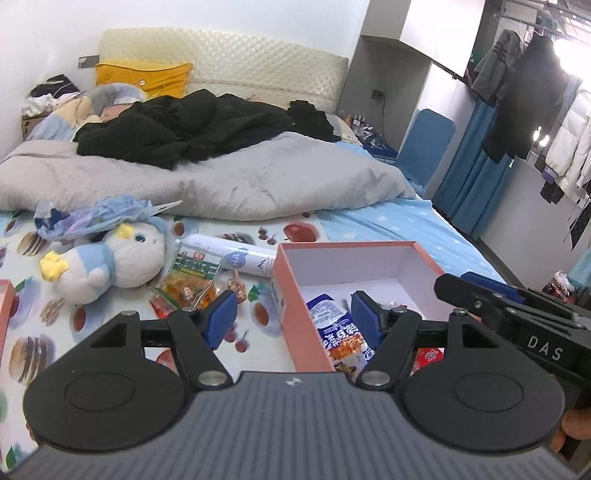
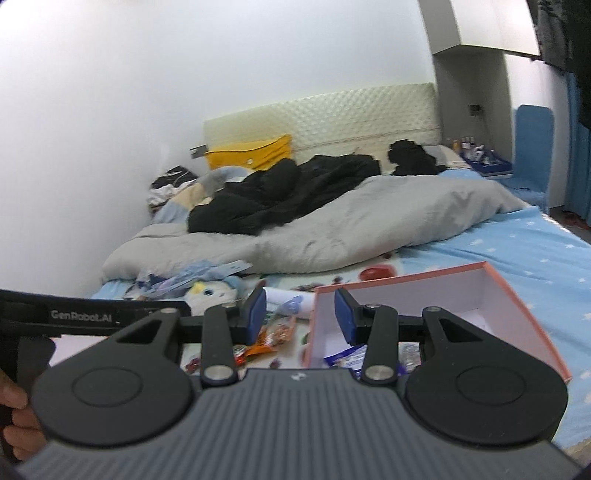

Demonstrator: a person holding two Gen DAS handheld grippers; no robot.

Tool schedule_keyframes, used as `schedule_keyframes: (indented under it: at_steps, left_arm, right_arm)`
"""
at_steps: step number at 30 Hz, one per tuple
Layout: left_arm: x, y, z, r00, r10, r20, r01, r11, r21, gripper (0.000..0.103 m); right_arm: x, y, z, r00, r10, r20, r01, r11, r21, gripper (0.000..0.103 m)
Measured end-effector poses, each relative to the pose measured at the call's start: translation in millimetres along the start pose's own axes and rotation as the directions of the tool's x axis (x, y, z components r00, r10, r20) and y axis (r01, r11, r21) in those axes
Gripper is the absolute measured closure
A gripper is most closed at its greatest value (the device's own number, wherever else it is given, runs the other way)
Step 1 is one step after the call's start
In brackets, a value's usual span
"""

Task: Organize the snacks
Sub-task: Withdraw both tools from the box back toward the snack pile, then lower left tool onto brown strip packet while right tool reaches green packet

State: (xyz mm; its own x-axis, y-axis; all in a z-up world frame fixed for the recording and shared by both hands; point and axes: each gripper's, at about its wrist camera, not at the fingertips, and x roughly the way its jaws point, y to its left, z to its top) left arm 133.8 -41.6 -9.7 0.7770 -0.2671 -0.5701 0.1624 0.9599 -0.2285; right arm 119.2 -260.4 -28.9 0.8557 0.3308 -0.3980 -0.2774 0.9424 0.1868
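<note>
Left gripper [image 1: 293, 314], lower centre: jaws released, empty, astride the wall of the pink box [image 1: 295, 291]. Right gripper [image 2: 300, 314]: likewise released. Blue-white snack packet [image 1: 332, 325] inside; orange snack packet [image 1: 192, 284] left, on the bed.

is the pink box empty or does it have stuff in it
Not empty: the pink box is open-topped, with a blue-and-white snack packet lying inside; much of its white floor shows bare.

A bed [image 1: 388, 218] with a cream quilted headboard [image 1: 236, 62] stands against a white wall [image 1: 184, 18]. Right of the bed hang blue curtains [image 1: 469, 177] and clothes [image 1: 532, 99], backlit by bright window light.
</note>
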Motion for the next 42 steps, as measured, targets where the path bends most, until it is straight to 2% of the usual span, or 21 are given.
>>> schedule_keyframes:
  at_steps: [5,9,16,18,25,28,33,42]
  left_arm:
    - [-8.4,14.0,-10.8,1.0,0.021,0.003,-0.021,1.0,-0.02,0.03]
    - [-15.2,31.6,-19.1,1.0,0.025,0.019,-0.024,0.998,-0.063,0.021]
    - [-30.3,58.5,-39.1,0.999,0.054,-0.001,-0.054,0.995,-0.081,0.015]
    - [-36.7,64.0,-49.1,0.998,0.059,0.0,-0.059,0.996,-0.074,0.008]
    - [-46.0,88.4,-88.1,0.995,0.094,-0.026,-0.097,0.986,-0.134,0.007]
    - [-37.8,97.9,-104.7,0.994,0.092,-0.054,-0.099,0.983,-0.155,0.007]
    - [-12.5,106.7,-126.4,0.988,0.105,-0.113,-0.119,0.985,-0.123,0.007]
    - [43.0,132.2,-137.0,0.976,0.087,-0.201,-0.117,0.983,-0.14,0.007]
  right_arm:
    - [1.3,16.5,-7.5,1.0,0.03,-0.004,-0.031,0.999,-0.023,0.059]
    - [2.4,23.8,-14.9,0.999,0.046,-0.017,-0.047,0.999,-0.019,0.059]
    - [4.6,39.6,-39.3,0.996,0.069,-0.056,-0.07,0.997,-0.016,0.059]
    - [5.7,42.5,-49.9,0.994,0.078,-0.082,-0.079,0.997,-0.005,0.059]
    - [13.9,52.1,-73.4,0.98,0.116,-0.163,-0.117,0.993,0.0,0.059]
    - [20.8,53.3,-77.5,0.97,0.147,-0.191,-0.143,0.989,0.034,0.059]
    - [33.2,54.1,-79.6,0.96,0.166,-0.227,-0.155,0.986,0.062,0.059]
    - [73.4,59.3,-74.8,0.94,0.169,-0.296,-0.158,0.986,0.062,0.059]
